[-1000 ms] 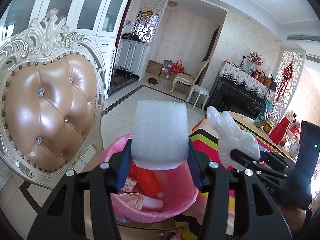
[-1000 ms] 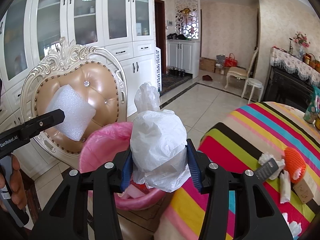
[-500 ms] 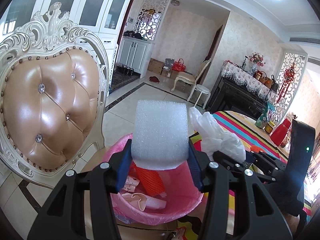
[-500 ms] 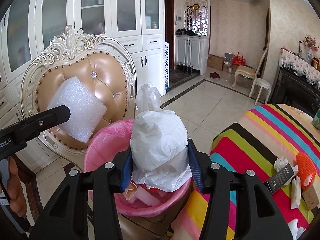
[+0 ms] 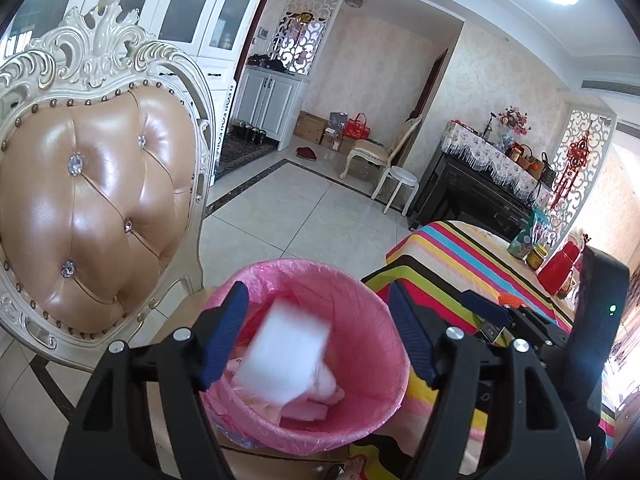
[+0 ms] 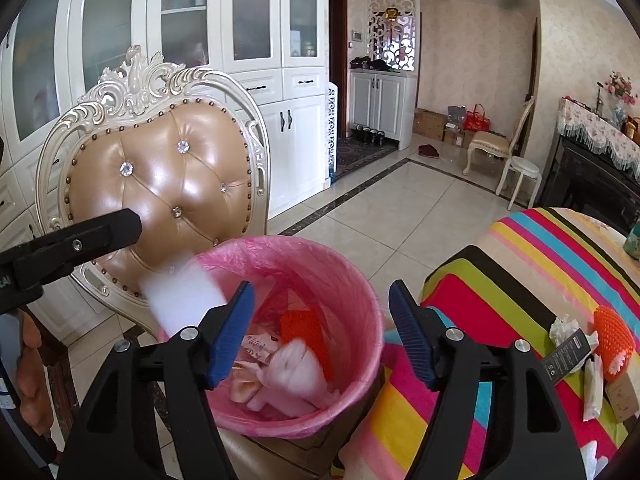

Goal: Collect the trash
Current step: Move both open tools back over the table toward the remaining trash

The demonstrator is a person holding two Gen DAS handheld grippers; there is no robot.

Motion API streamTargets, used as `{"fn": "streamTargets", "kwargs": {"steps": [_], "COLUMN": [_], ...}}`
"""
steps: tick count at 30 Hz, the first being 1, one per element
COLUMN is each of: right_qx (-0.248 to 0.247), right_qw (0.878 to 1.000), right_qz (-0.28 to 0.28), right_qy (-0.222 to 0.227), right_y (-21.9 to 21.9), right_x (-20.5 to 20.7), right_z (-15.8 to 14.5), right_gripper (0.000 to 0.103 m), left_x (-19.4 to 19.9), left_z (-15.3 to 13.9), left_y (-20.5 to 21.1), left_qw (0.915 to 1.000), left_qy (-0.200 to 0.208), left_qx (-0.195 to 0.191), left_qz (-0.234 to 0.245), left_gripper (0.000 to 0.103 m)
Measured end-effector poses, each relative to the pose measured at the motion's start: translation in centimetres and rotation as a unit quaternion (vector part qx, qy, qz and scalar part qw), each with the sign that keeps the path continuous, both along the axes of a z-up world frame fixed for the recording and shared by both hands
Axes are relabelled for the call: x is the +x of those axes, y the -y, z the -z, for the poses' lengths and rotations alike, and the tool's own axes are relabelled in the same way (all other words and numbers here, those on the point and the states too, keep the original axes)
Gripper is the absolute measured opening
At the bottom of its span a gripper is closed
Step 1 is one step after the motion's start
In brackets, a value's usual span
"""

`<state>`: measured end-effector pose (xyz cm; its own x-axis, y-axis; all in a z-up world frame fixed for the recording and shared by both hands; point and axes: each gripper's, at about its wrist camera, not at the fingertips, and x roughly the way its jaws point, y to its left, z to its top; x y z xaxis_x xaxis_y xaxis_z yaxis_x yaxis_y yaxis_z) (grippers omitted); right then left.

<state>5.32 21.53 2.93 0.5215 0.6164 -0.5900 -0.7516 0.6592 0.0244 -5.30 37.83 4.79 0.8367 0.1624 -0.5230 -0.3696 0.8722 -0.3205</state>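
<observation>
A: Trash, item one: foam block [image 5: 286,354], white, soft-edged, blurred, in the air over the bin [image 5: 352,296]. Item two: plastic bag [image 6: 294,364], white, crumpled, blurred, low inside the bin.

B: Bin?

A: Round, lined with thin pink film, standing off the table's [image 6: 532,248] near edge, beside a tufted chair [image 6: 168,176]. Orange mesh and paper scraps already lie in it.

B: Jaws?

A: Left gripper [image 5: 318,338]: jaws opening, block between them but no pad touching it. Right gripper [image 6: 320,330]: jaws opening, nothing between them; bag lies below.

B: What remains?

A: Along the table's right edge: orange mesh ball [image 6: 614,342], dark flat packet [image 6: 568,350], white wrappers [image 6: 592,388]. All lie to the right of both jaws; the right gripper is nearer, judging by its view. The packet's long axis runs diagonally, so a grasp would probably go across its narrow width.
</observation>
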Motion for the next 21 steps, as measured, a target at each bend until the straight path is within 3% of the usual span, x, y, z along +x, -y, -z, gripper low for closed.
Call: {"fn": "streamTargets", "kwargs": {"steps": [21], "right_qx": [0.027], "right_qw": [0.996], "right_qz": [0.087], "right_qy": [0.018], "right_y": [12.0], "right_x": [0.8], "right_z": [-1.1], "right_gripper": [0.07], "left_x": [2.3], "left_z": [-0.4], "left_y": [6.0], "left_qw": [0.9988], "left_qy": [0.007], "left_qx": [0.01], "left_qz": [0.047], "left_gripper": [0.07]}}
